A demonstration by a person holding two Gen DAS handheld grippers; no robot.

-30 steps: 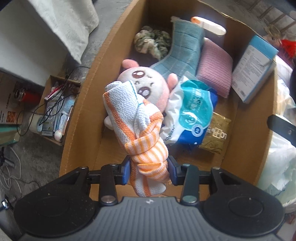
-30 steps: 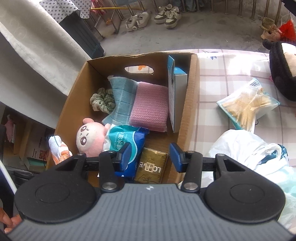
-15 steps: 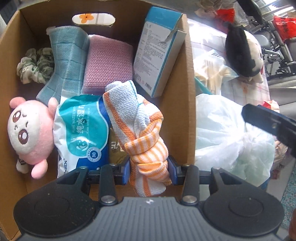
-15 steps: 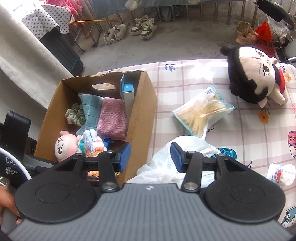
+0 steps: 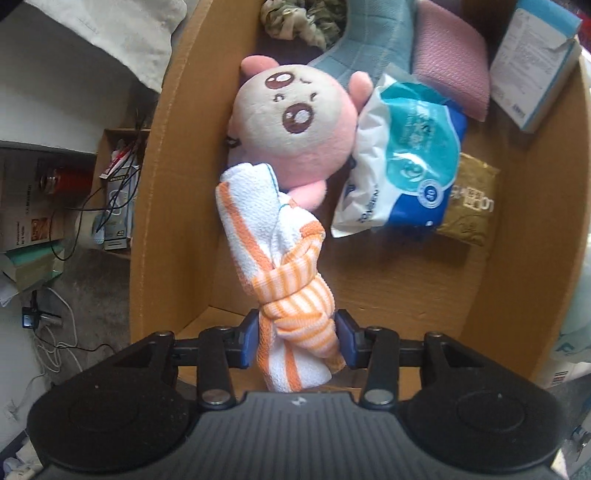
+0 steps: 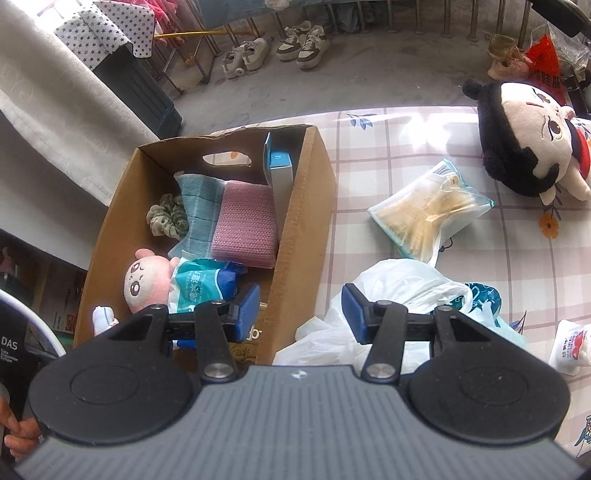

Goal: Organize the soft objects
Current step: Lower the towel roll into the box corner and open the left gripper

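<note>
My left gripper (image 5: 299, 341) points down into the cardboard box (image 5: 173, 184) by its left wall. A knotted orange-and-white towel (image 5: 273, 236) sits between the blue pads, which still touch it while the jaws are opening. The towel's far end lies against a pink plush (image 5: 295, 122). My right gripper (image 6: 301, 314) hovers over the box's right wall (image 6: 295, 229) and a white plastic bag (image 6: 399, 284); its jaws are opening with nothing between them. The towel's tip (image 6: 101, 317) shows at the box's near left corner.
The box also holds a wet-wipes pack (image 5: 406, 155), a gold packet (image 5: 469, 206), pink cloth (image 5: 450, 66), teal cloth (image 5: 369, 48), a scrunchie (image 5: 295, 22) and a blue-white carton (image 5: 532, 59). On the checked tablecloth lie a black-haired doll (image 6: 524, 136), a clear packet (image 6: 428, 210) and a white bottle (image 6: 572, 343).
The left gripper swung with the towel to the box's right side, then back to the left wall and lower, next to the pink plush. The right gripper drew back from the box, its jaws slightly wider.
</note>
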